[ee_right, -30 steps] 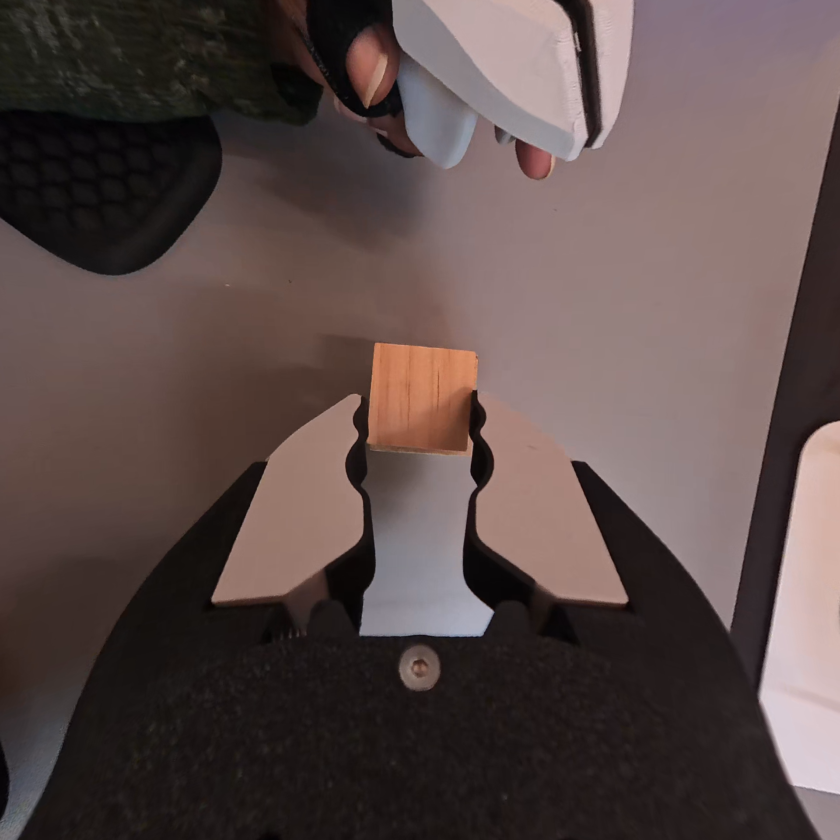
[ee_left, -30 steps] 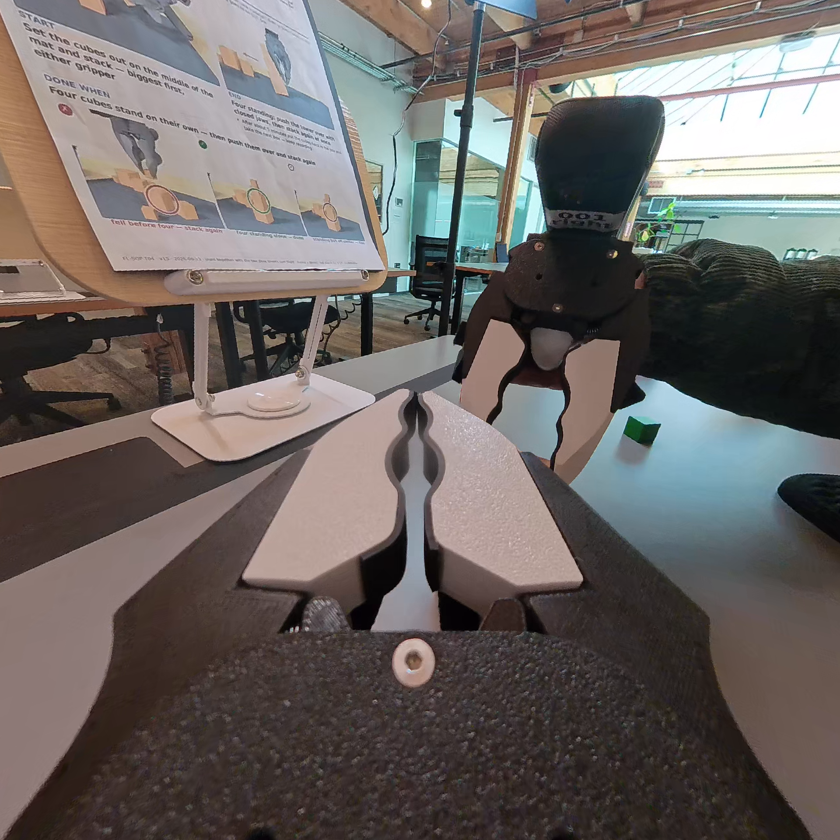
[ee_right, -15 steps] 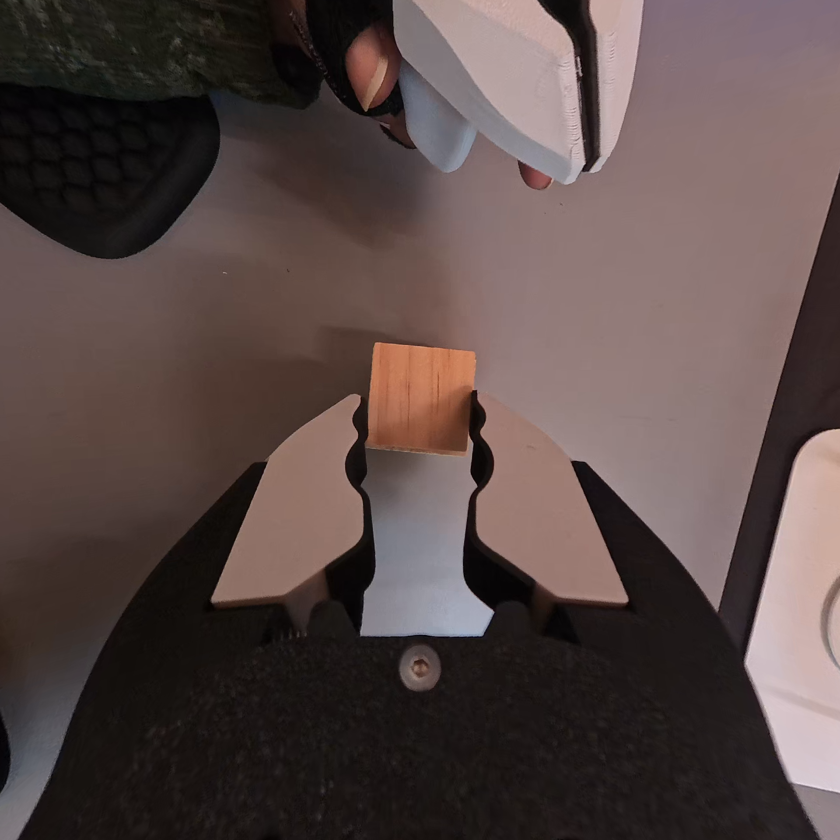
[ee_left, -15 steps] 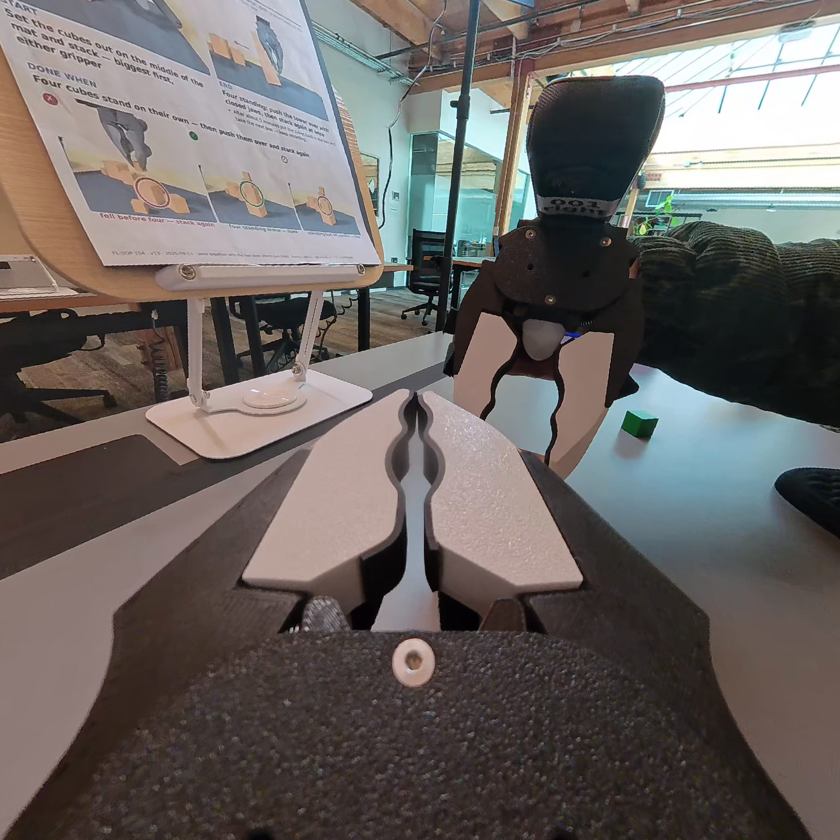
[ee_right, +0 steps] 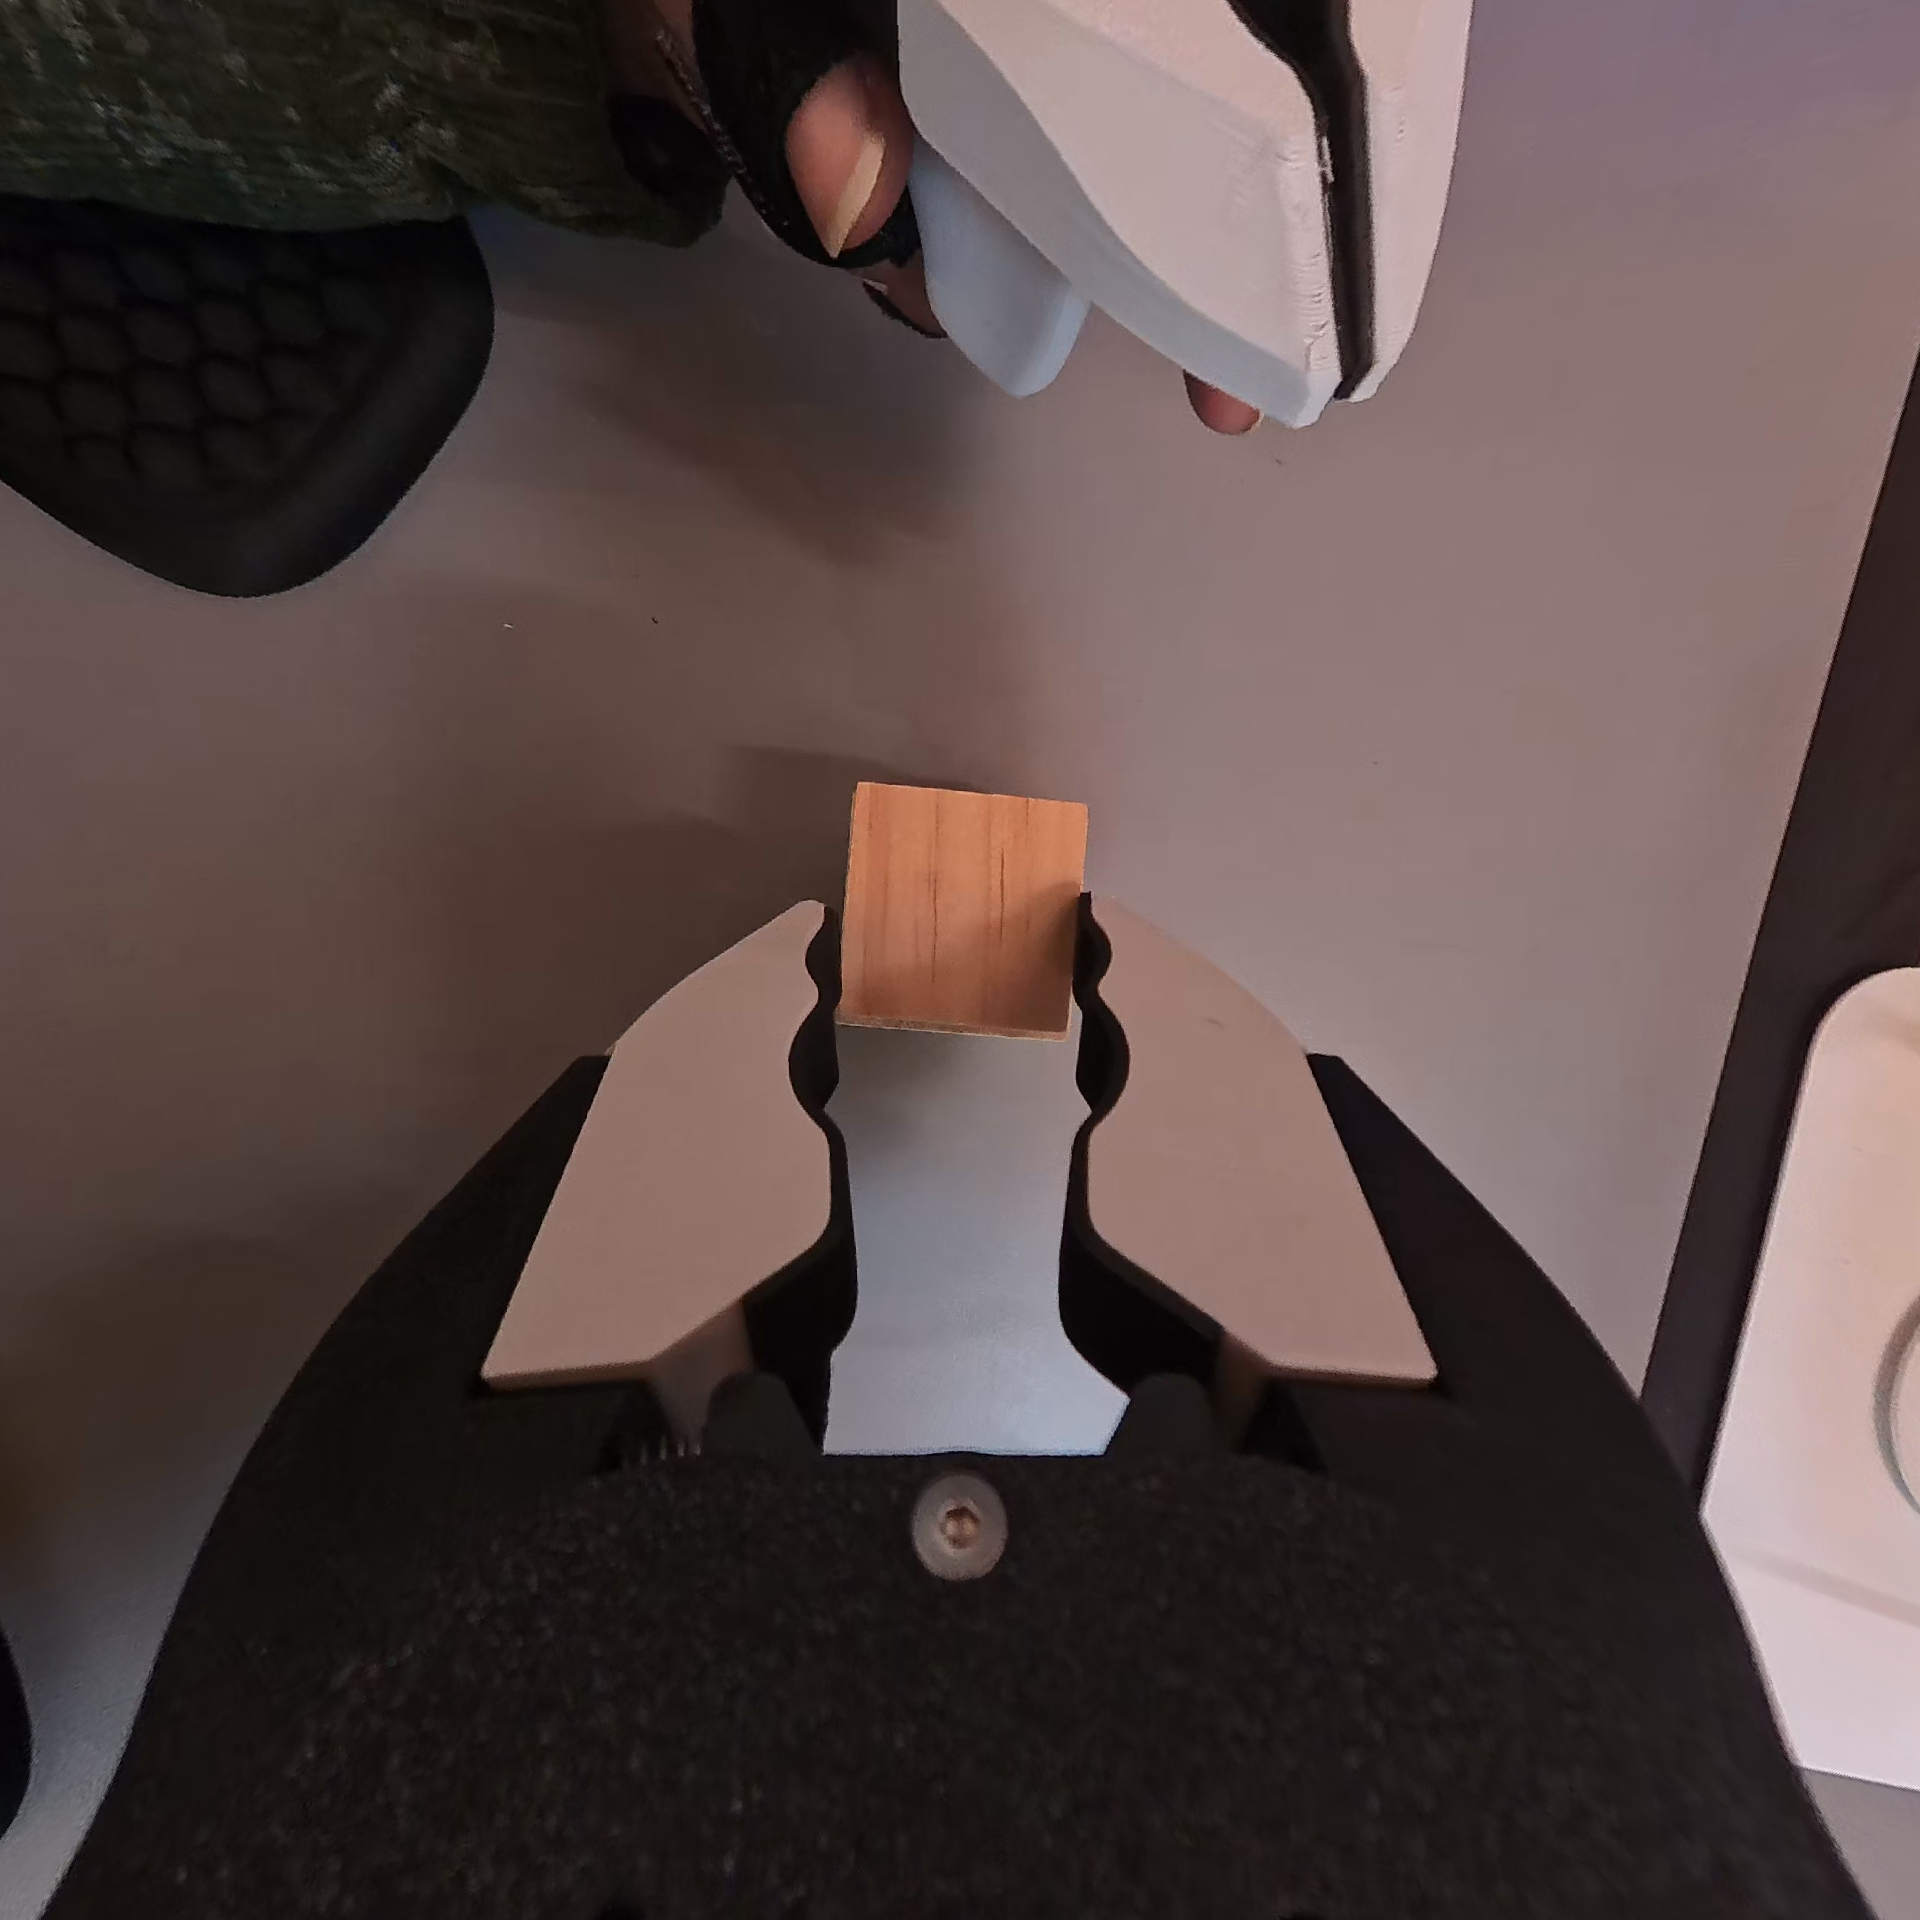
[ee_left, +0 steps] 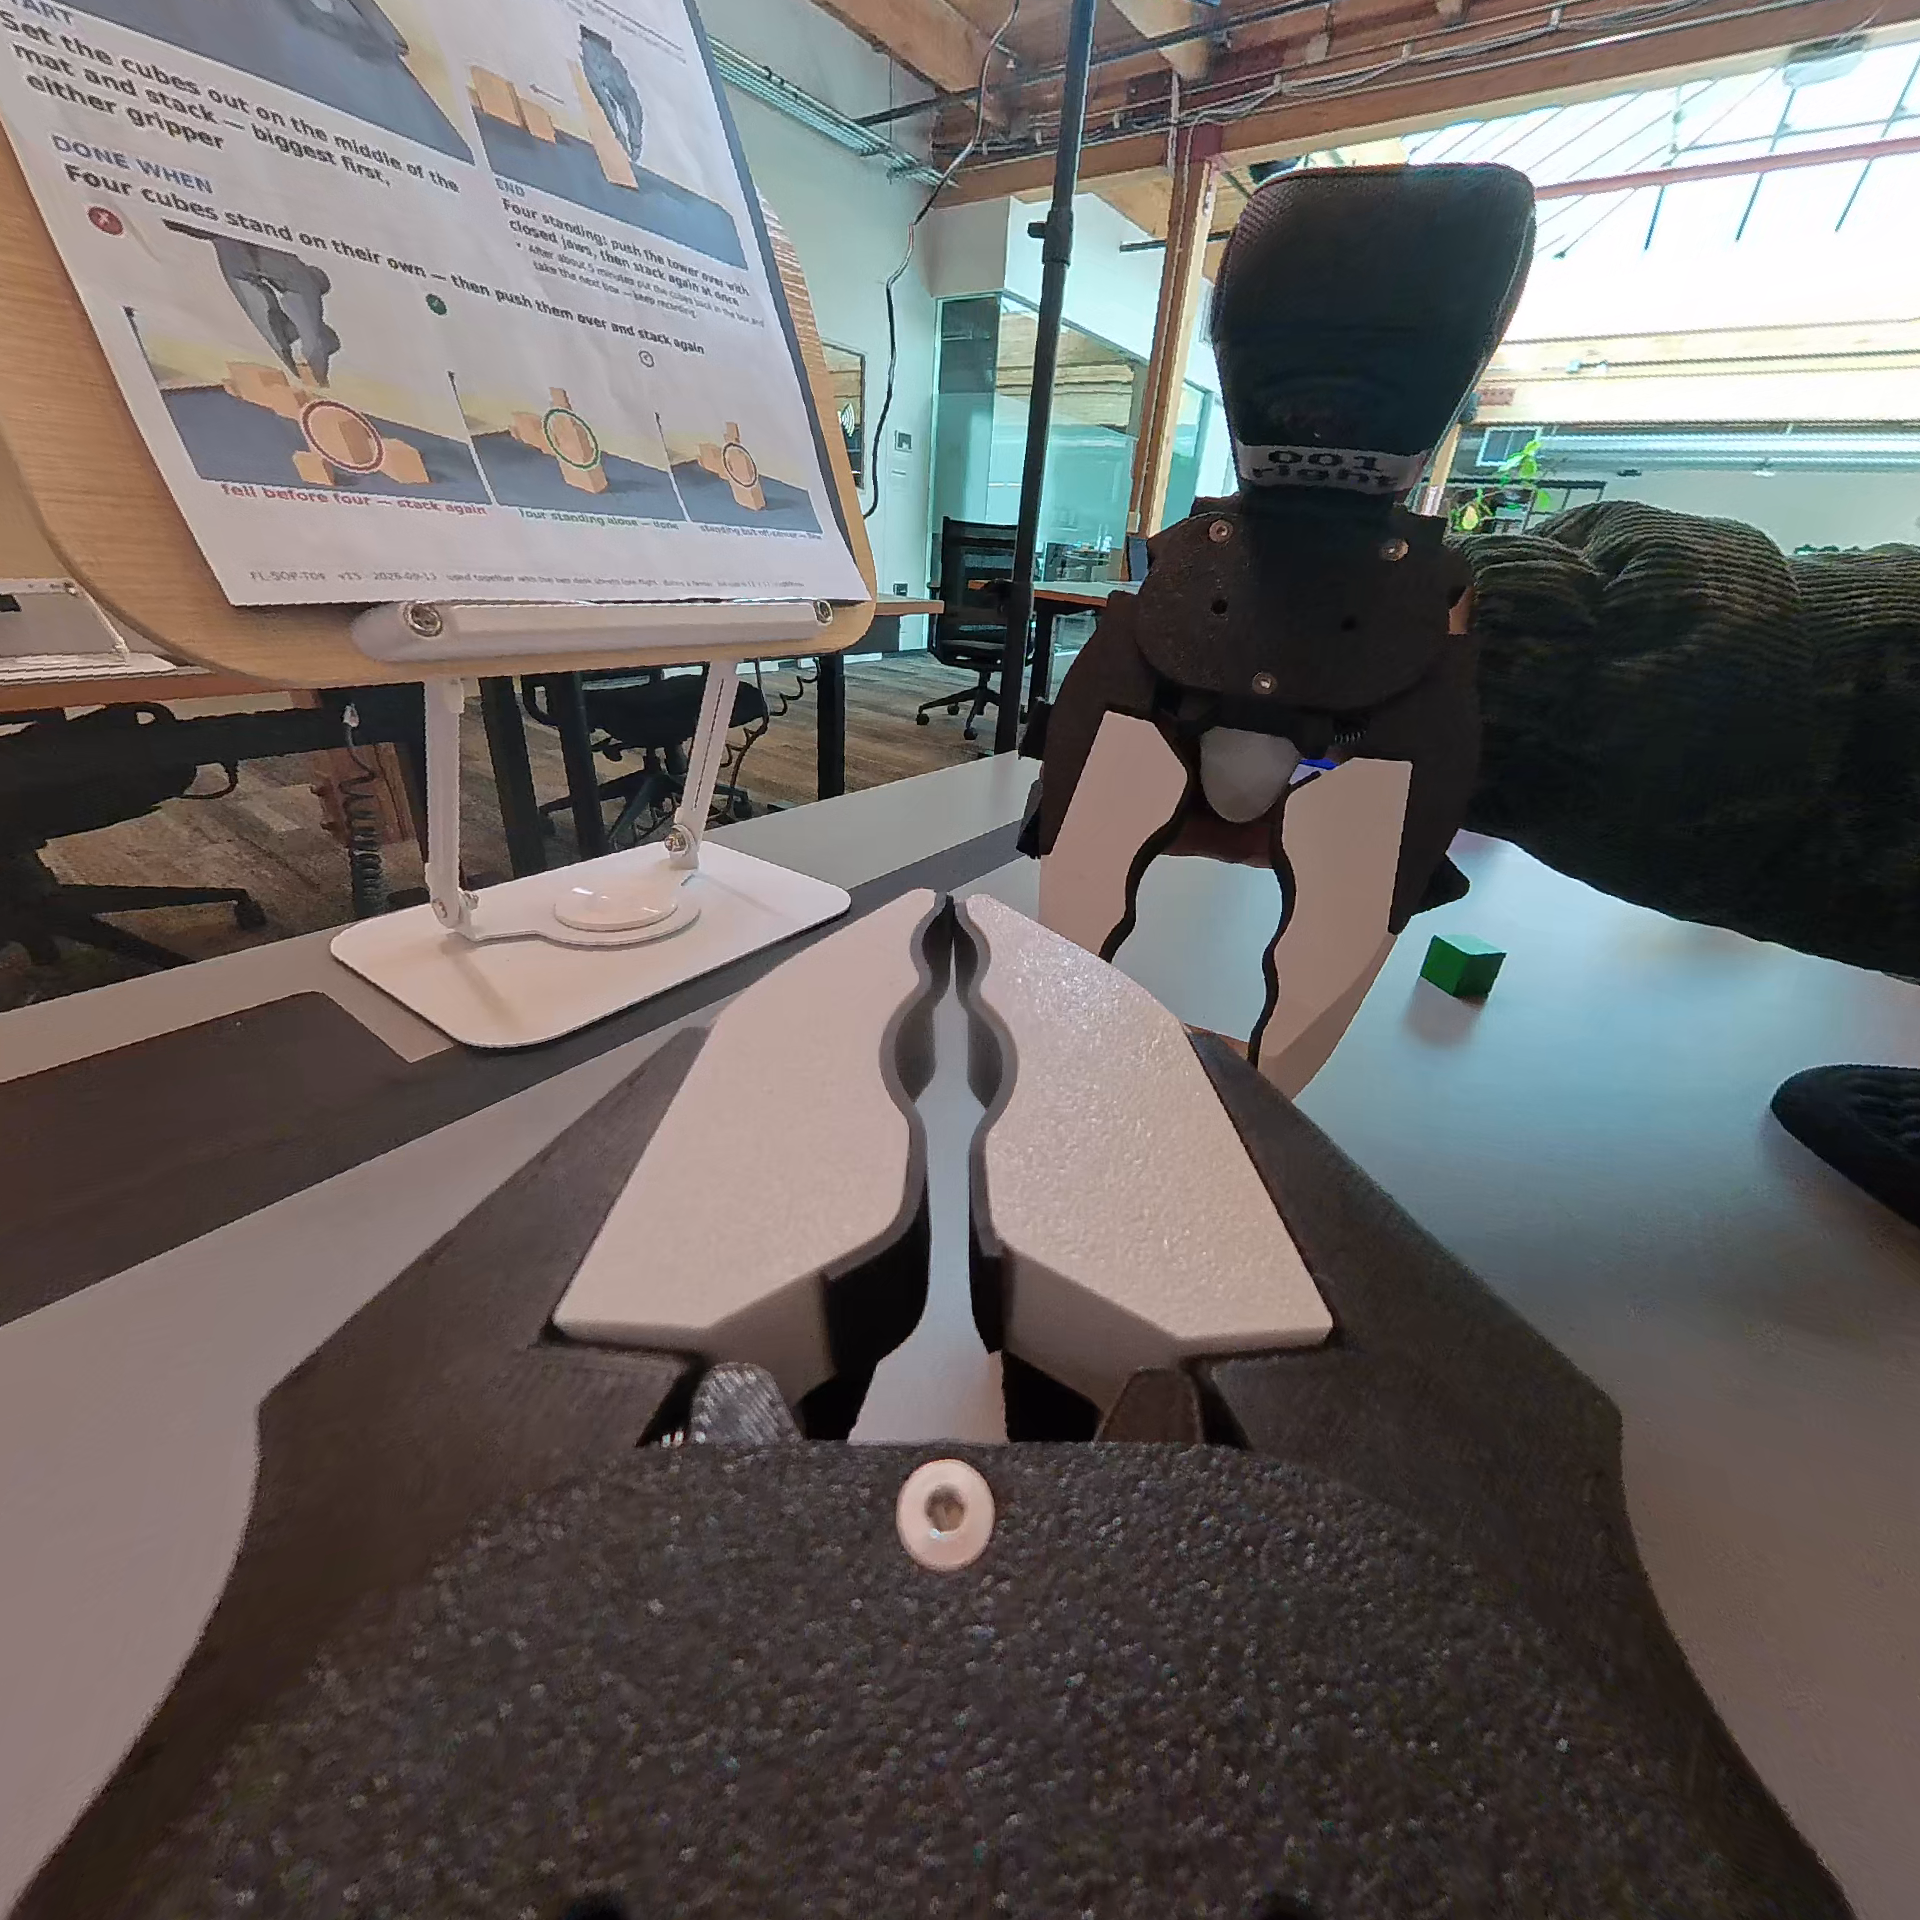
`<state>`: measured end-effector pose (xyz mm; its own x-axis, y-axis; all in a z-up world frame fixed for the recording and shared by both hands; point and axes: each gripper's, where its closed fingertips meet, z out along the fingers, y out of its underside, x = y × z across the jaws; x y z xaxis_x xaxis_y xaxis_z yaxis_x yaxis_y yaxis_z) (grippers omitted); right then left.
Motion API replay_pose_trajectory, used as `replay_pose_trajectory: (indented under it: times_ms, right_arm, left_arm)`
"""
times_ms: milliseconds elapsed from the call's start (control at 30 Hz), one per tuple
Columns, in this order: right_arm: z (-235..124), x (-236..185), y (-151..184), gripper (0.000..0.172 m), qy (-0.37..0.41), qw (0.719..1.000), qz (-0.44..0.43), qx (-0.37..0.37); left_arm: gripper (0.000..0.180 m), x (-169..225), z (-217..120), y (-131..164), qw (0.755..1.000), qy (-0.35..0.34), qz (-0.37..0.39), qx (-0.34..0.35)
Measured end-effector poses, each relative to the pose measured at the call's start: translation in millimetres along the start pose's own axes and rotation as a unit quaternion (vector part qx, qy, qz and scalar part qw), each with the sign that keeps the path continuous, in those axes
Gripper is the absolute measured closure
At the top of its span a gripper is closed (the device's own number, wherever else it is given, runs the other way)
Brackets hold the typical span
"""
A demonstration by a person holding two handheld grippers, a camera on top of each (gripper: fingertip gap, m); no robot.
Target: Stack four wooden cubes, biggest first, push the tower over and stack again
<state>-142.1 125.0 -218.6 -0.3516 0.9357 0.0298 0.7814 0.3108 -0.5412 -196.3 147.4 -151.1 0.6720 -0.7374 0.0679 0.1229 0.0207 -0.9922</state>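
My right gripper [ee_right: 956, 920] is shut on a light wooden cube [ee_right: 966, 883]. Both pads press on the cube's sides, and it hangs a little above the grey table [ee_right: 520, 831], casting a shadow. In the left wrist view the right gripper [ee_left: 1205, 977] points down at the table, and my own fingers hide its tips and the cube. My left gripper [ee_left: 948, 914] is shut with nothing between its pads and lies low over the table. It also shows at the top of the right wrist view [ee_right: 1340, 384], held by a gloved hand [ee_right: 831, 177].
A white stand [ee_left: 592, 935] holding a printed sheet is at the back left, and its base shows in the right wrist view [ee_right: 1829, 1351]. A small green cube [ee_left: 1462, 964] lies to the right. There is also a black pad [ee_left: 1860, 1122], a dark mat strip [ee_left: 208, 1122] and a dark green sleeve [ee_left: 1714, 727]. The tips of one gripper are about 9 cm away from the tips of the other.
The right gripper has drifted slightly toward the white stand with the wooden cube still in its grasp. The left gripper stays shut and has barely moved.
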Motion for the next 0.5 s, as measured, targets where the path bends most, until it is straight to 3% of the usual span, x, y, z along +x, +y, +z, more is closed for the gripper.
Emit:
replay_pose_trajectory:
  times_ms: [200,333,500]
  right_arm:
    - [-5,2,-5,0.124,0.012,1.0,0.003,0.024]
    - [-27,0,-13,0.123,0.048,0.995,0.028,0.086]
    - [-59,-10,9,0.124,0.127,0.977,0.09,0.146]
  left_arm:
    - [0.18,1,1,1,1.0,0.002,0.0,-0.001]
    - [0.18,2,1,-1,1.0,0.003,0.003,0.001]
    - [0.18,4,2,-2,1.0,0.003,0.004,0.003]
